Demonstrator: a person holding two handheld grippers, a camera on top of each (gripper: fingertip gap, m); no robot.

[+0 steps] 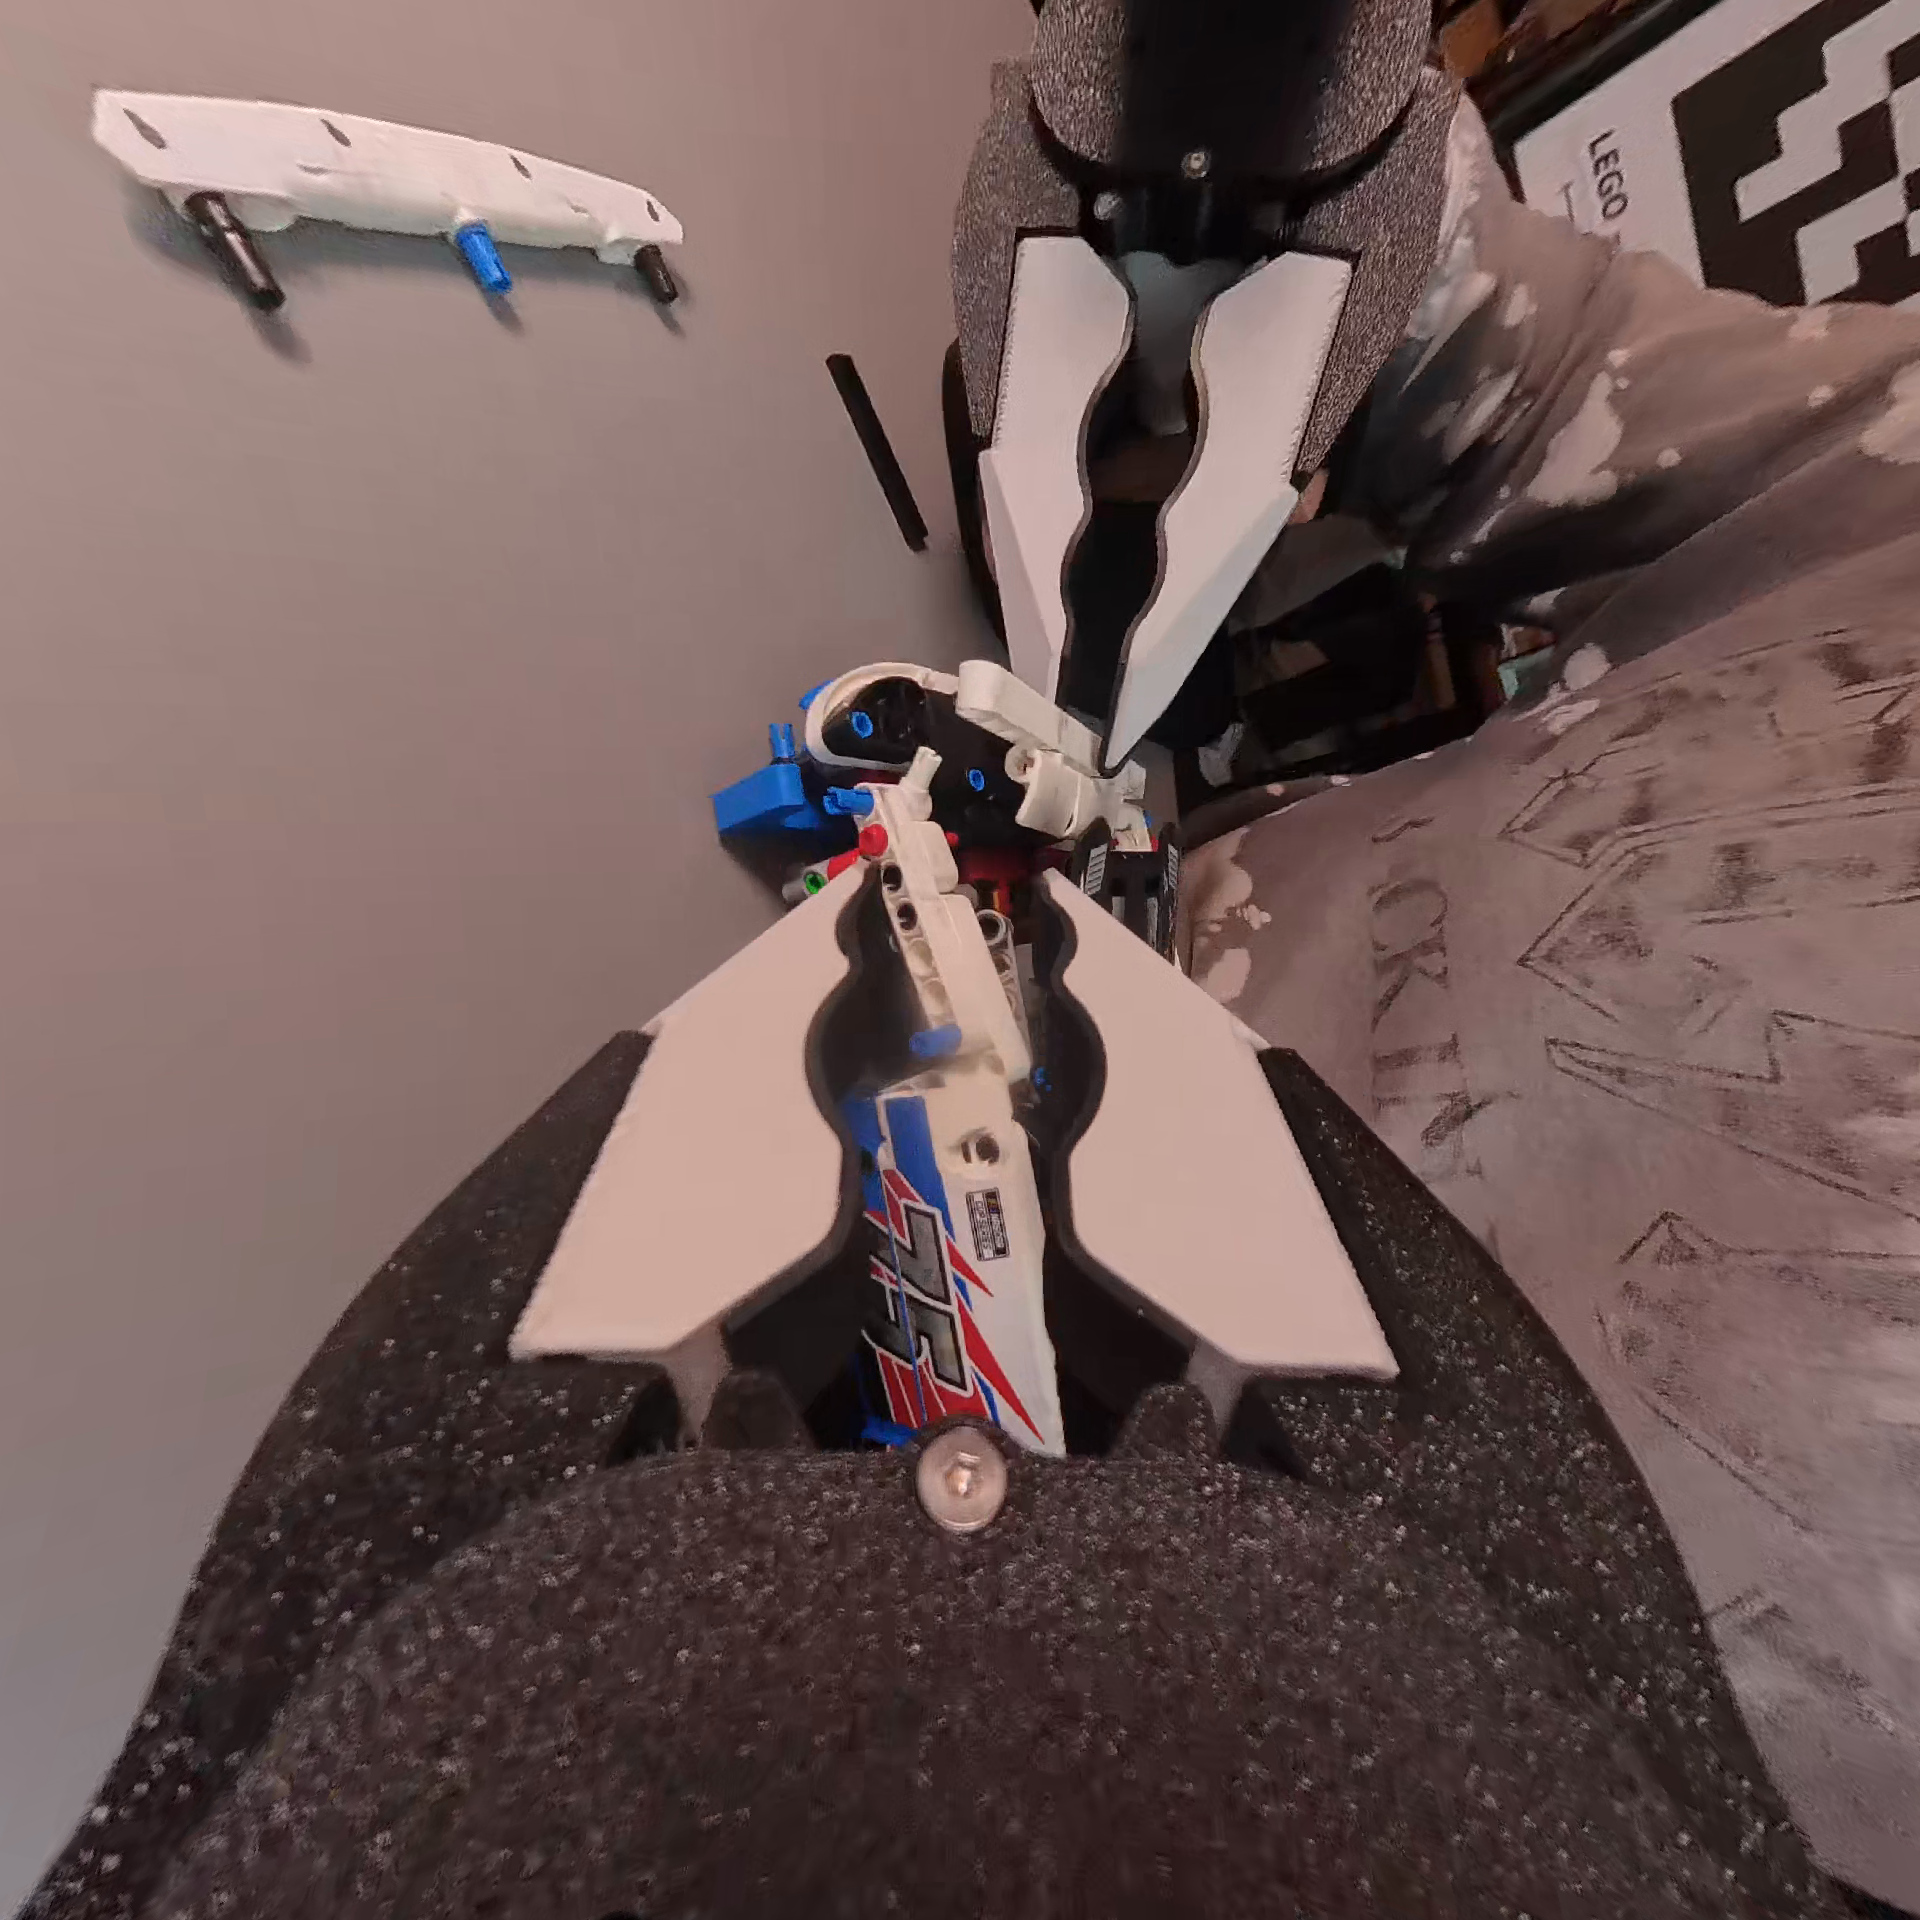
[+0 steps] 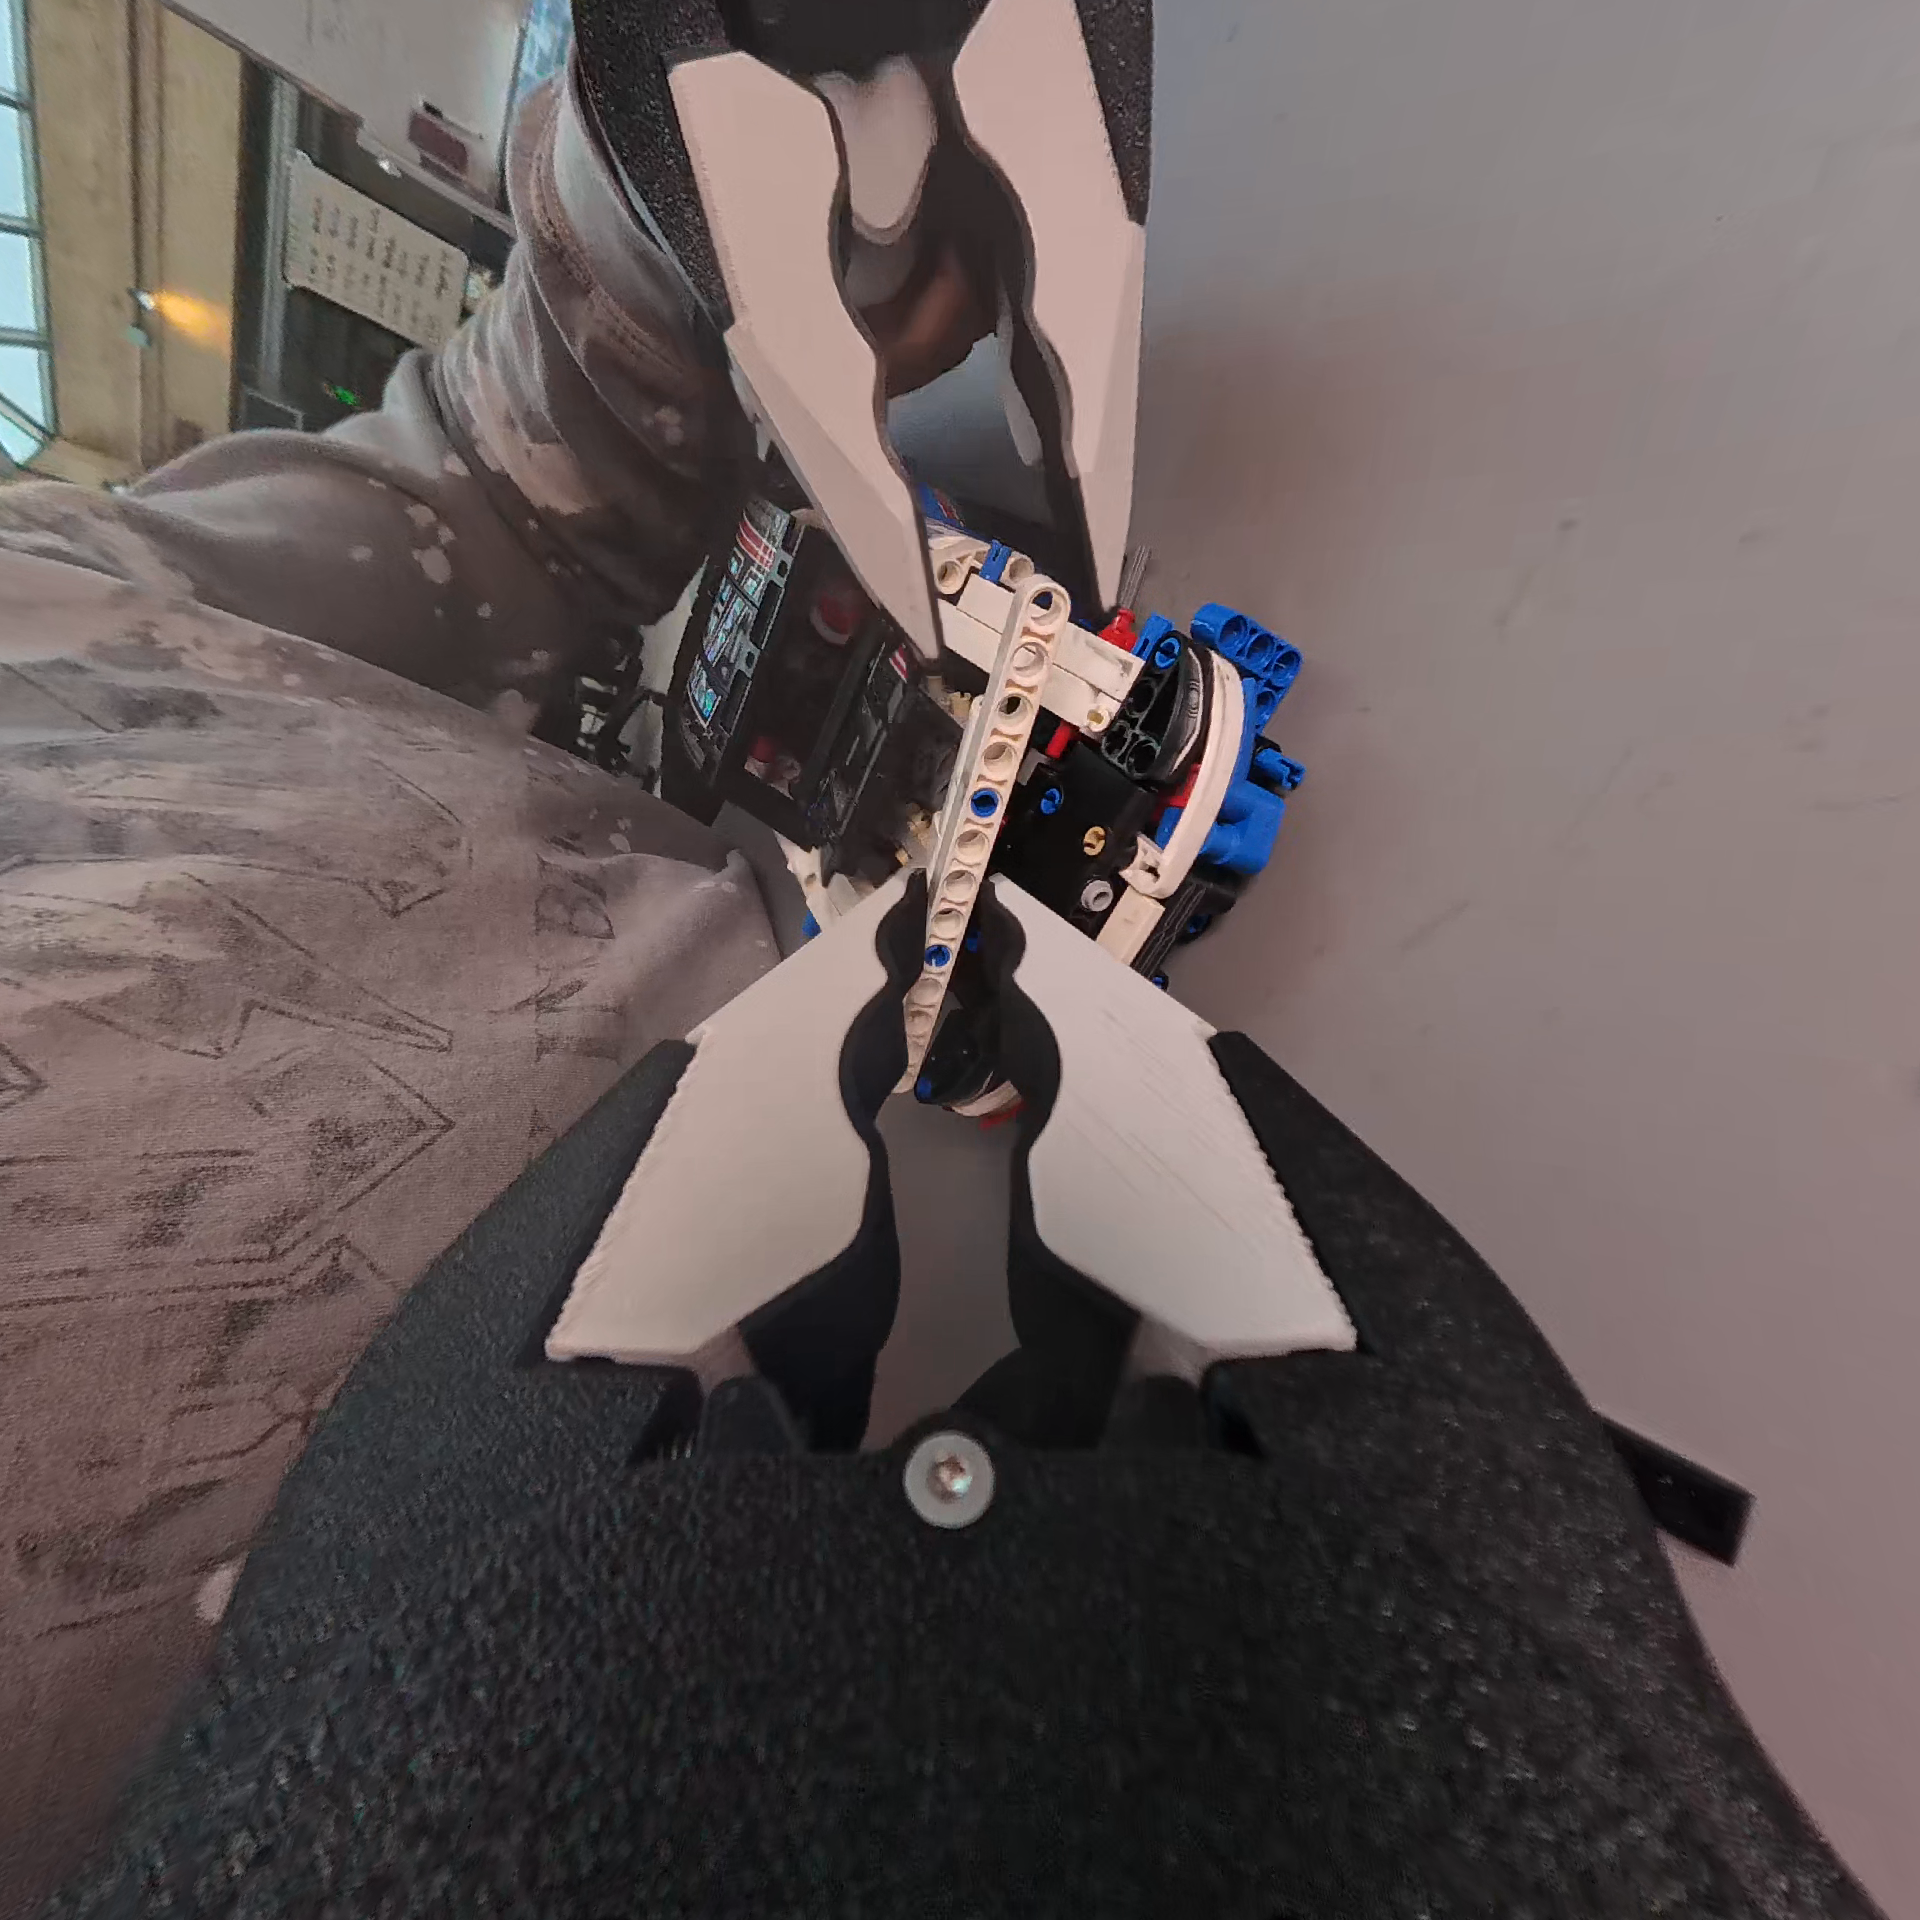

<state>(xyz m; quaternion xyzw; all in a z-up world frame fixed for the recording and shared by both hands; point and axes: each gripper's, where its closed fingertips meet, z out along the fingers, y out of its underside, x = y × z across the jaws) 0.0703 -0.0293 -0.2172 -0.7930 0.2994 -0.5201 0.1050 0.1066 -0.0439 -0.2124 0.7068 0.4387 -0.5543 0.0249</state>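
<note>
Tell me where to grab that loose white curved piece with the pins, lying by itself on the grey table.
Probably by the long white body of the white curved piece, near its middle, beside the blue pin. It lies apart from everything else on the grey table, with its three pins jutting from one long edge. Come down from above, one of the fingers on each long edge, set between the pins rather than on them.

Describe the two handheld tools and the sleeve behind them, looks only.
Both match: the left tool and the right tool each have two white wedge fingers with wavy black inner pads, a speckled black body and a silver screw at its centre. No cables show. The sleeve is grey with pale bleached blotches.
</note>
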